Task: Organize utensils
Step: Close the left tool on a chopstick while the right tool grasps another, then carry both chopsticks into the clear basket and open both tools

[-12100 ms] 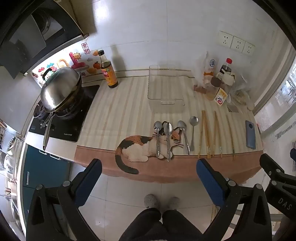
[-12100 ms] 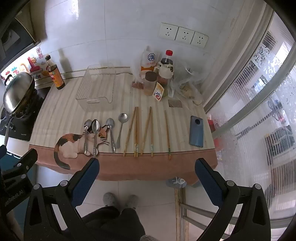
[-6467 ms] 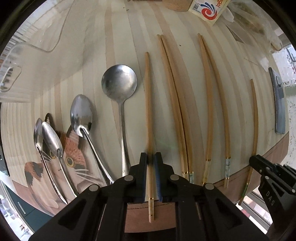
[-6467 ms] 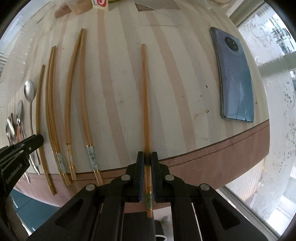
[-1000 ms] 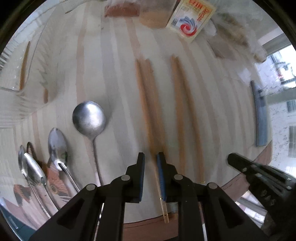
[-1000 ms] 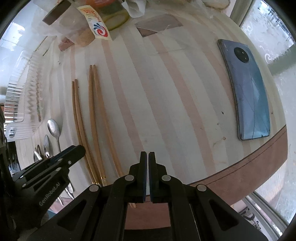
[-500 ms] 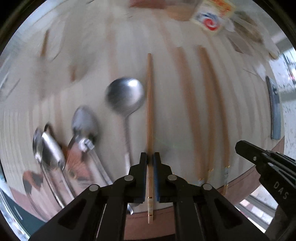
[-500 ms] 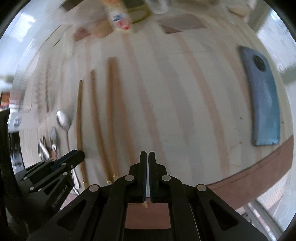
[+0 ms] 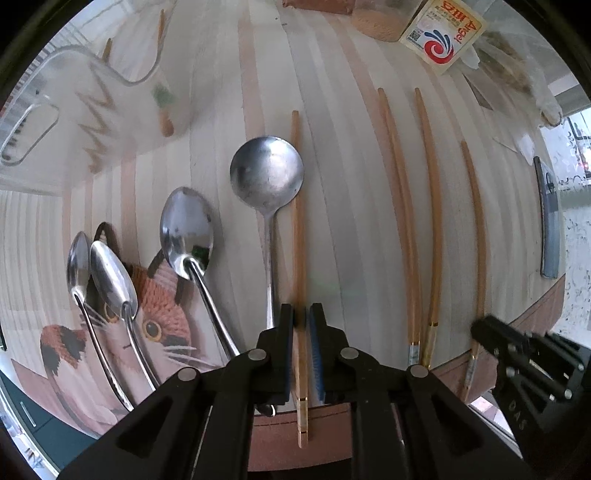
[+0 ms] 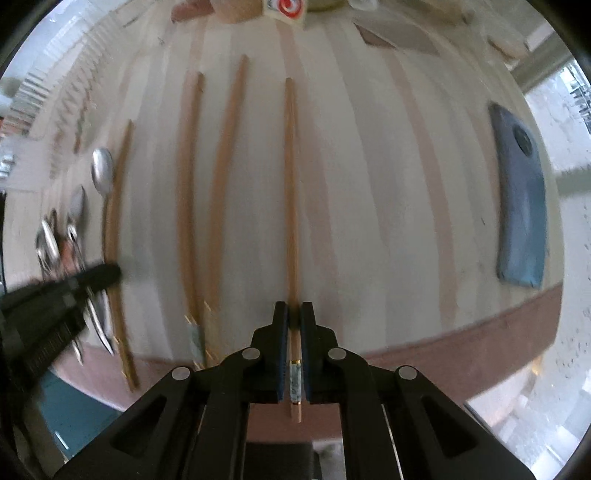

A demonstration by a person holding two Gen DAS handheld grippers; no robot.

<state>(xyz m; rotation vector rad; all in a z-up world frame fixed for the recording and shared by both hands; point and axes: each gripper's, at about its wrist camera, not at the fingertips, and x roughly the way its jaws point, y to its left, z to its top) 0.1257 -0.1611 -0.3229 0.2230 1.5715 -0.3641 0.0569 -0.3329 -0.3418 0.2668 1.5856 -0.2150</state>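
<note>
My left gripper [image 9: 301, 314] is shut on a wooden chopstick [image 9: 296, 206] lying beside the round steel spoon [image 9: 266, 173]. Three more chopsticks [image 9: 428, 221] lie to its right. Several steel spoons [image 9: 186, 229] lie to its left, partly on the cat mat [image 9: 147, 314]. The clear plastic tray [image 9: 85, 110] at the upper left holds two chopsticks. My right gripper [image 10: 293, 314] is shut on the rightmost chopstick [image 10: 291, 184] near its decorated end; two others [image 10: 207, 184] lie to its left.
A blue phone [image 10: 521, 206] lies at the right of the striped table. A labelled jar [image 9: 439, 33] and bags stand at the back. The table's brown front edge [image 10: 461, 343] runs just under both grippers.
Both grippers have come down over the table edge. The left holds a chopstick as half a second ago; the right, shut and empty before, now grips the rightmost chopstick.
</note>
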